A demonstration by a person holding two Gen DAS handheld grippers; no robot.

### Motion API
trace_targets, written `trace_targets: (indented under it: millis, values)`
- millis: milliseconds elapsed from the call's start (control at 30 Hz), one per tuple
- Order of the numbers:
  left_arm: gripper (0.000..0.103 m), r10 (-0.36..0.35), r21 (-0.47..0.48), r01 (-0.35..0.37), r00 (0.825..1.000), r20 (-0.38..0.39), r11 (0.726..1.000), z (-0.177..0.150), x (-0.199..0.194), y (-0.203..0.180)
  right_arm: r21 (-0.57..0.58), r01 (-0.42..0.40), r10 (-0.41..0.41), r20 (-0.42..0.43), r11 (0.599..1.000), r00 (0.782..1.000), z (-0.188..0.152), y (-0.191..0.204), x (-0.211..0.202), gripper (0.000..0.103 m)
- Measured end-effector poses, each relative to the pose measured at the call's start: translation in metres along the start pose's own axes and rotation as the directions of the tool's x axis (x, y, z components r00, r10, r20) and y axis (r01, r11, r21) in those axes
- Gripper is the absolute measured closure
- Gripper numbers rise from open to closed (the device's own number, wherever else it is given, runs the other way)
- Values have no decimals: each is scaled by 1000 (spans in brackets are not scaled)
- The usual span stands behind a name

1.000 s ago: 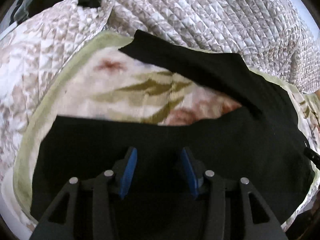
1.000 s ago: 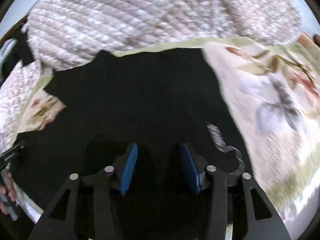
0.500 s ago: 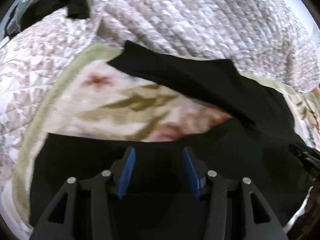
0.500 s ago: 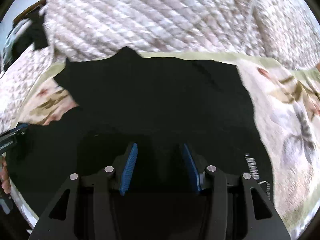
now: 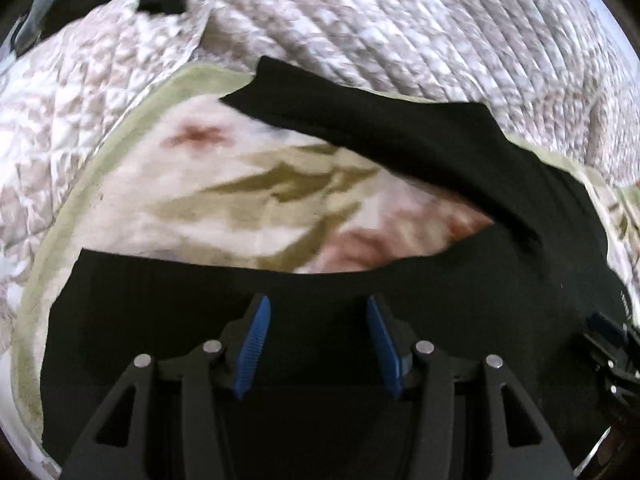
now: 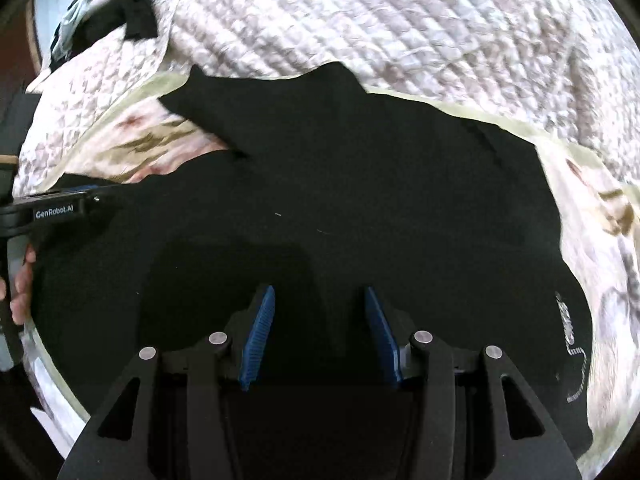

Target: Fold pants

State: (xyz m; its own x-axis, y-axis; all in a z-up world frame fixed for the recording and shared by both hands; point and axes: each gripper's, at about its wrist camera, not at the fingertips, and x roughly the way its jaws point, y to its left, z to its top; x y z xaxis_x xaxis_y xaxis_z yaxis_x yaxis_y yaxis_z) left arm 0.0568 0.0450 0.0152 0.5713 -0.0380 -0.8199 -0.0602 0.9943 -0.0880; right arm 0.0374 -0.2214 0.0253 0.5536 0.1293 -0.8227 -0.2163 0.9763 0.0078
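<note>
Black pants (image 5: 400,292) lie spread on a floral blanket, their two legs apart in a V that opens to the left. In the right wrist view the pants (image 6: 360,200) fill the middle, with a white printed logo at the right edge. My left gripper (image 5: 316,344) is open and empty, hovering over the near leg. My right gripper (image 6: 318,332) is open and empty over the waist part. The left gripper also shows at the left edge of the right wrist view (image 6: 52,210); the right gripper shows at the right edge of the left wrist view (image 5: 612,344).
The floral blanket (image 5: 240,184) with a pale green border lies under the pants. A bunched quilted bedspread (image 5: 400,28) rises behind them, also in the right wrist view (image 6: 380,20). A dark garment (image 6: 132,12) lies at the far left corner.
Both grippers have shifted over the pants; the right wrist view has swung left, so more of the waist and the left gripper show. Both jaws stay open.
</note>
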Motion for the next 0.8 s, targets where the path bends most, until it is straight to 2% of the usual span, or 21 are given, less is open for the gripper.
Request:
trace_targets:
  millis: [67, 167, 300, 433, 533, 600, 733, 800]
  values:
    - [50, -11, -1, 11, 1000, 4, 1000, -2, -1, 2, 33, 9, -8, -25, 999, 1000, -4, -9, 2, 55]
    - [50, 16, 25, -16, 1000, 4, 1000, -7, -7, -5, 83, -19, 19, 1, 996, 1000, -2, -16, -5, 55]
    - [49, -35, 41, 35, 999, -2, 999, -13, -16, -19, 89, -16, 15, 15, 996, 1000, 2, -12, -7, 55]
    - [49, -75, 90, 72, 997, 26, 993, -17, -30, -37, 82, -6, 4, 26, 997, 1000, 2, -9, -7, 55]
    - [49, -77, 120, 72, 996, 37, 990, -17, -33, -44, 101, 11, -13, 20, 995, 1000, 4, -15, -6, 55]
    - [49, -81, 124, 77, 996, 22, 989, -15, -29, -46, 126, 17, -17, -3, 992, 1000, 4, -21, -1, 55]
    - [48, -75, 115, 82, 995, -61, 990, -15, -9, -46, 152, -2, 7, -34, 988, 999, 6, -28, 2, 55]
    - [48, -77, 114, 84, 995, -65, 990, -13, -9, -44, 145, -5, 10, -36, 989, 999, 11, -28, -1, 55]
